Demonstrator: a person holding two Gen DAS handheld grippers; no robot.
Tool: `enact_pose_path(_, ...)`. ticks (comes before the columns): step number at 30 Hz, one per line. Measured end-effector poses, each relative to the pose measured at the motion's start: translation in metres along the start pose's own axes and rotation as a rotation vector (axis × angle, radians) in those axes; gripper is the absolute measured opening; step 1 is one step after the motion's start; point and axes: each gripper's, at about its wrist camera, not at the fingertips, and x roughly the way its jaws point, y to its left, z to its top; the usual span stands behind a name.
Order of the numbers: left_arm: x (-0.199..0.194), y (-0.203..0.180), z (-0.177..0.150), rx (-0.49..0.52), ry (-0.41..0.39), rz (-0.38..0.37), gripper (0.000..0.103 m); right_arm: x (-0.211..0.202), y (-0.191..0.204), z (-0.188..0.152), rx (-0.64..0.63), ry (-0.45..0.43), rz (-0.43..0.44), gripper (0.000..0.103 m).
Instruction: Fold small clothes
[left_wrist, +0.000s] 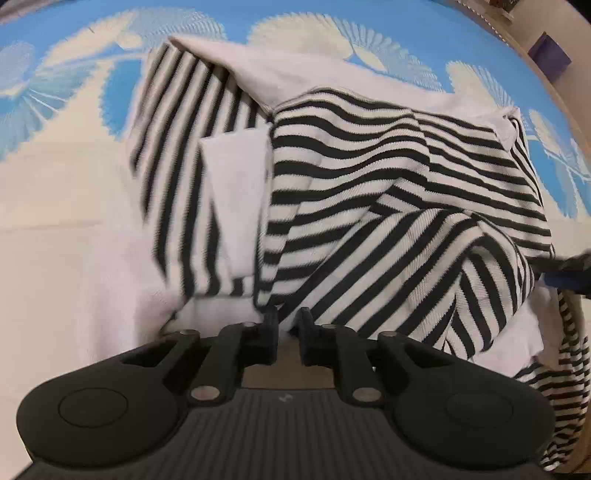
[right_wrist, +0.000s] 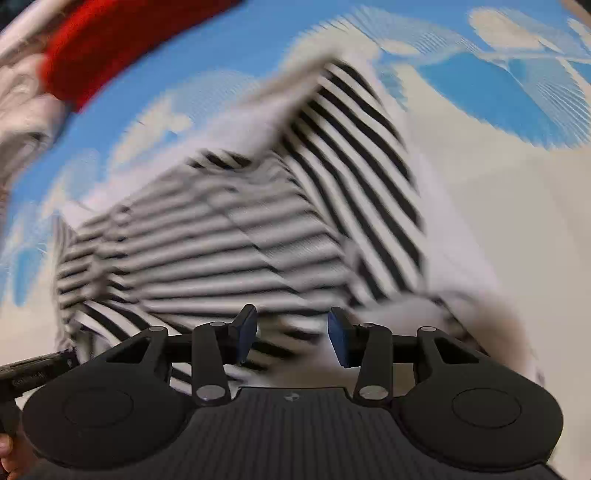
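Observation:
A black-and-white striped garment (left_wrist: 369, 192) with white panels lies bunched on the blue-and-cream patterned cloth (left_wrist: 55, 155). My left gripper (left_wrist: 288, 325) sits at the garment's near edge with its jaws nearly closed, a narrow gap between them; white fabric lies at the tips, and I cannot tell if it is pinched. In the right wrist view the same garment (right_wrist: 229, 236) is blurred by motion. My right gripper (right_wrist: 291, 332) is open with blue pads (right_wrist: 338, 336), just over the garment's near edge, holding nothing.
A red cloth (right_wrist: 122, 40) and other pale fabric lie at the far left in the right wrist view. A wooden edge and a dark purple box (left_wrist: 550, 55) show at the far right in the left wrist view. The other gripper's tip (left_wrist: 569, 269) shows at the right edge.

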Motion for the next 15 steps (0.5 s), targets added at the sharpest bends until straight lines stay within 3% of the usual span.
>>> enact_pose_path(2,-0.039,-0.004,-0.007,0.008,-0.083,-0.052,0.017,-0.047,-0.007,0.002,0.014,-0.137,0.048,0.043)
enact_pose_path(4,-0.082,-0.003,-0.02,0.036,-0.187,-0.111,0.024,-0.096,-0.009,-0.001,-0.051,-0.295,0.077,0.043)
enact_pose_path(6,-0.111,0.005,-0.034,0.028,-0.235,-0.116,0.024,-0.132,-0.02,-0.011,-0.077,-0.398,0.073,0.043)
enact_pose_path(9,-0.135,0.025,-0.068,0.008,-0.26,-0.11,0.024,-0.157,-0.049,-0.037,-0.064,-0.4,0.086,0.043)
enact_pose_path(15,-0.138,0.063,-0.136,-0.119,-0.159,-0.118,0.024,-0.163,-0.102,-0.108,-0.042,-0.316,0.002,0.043)
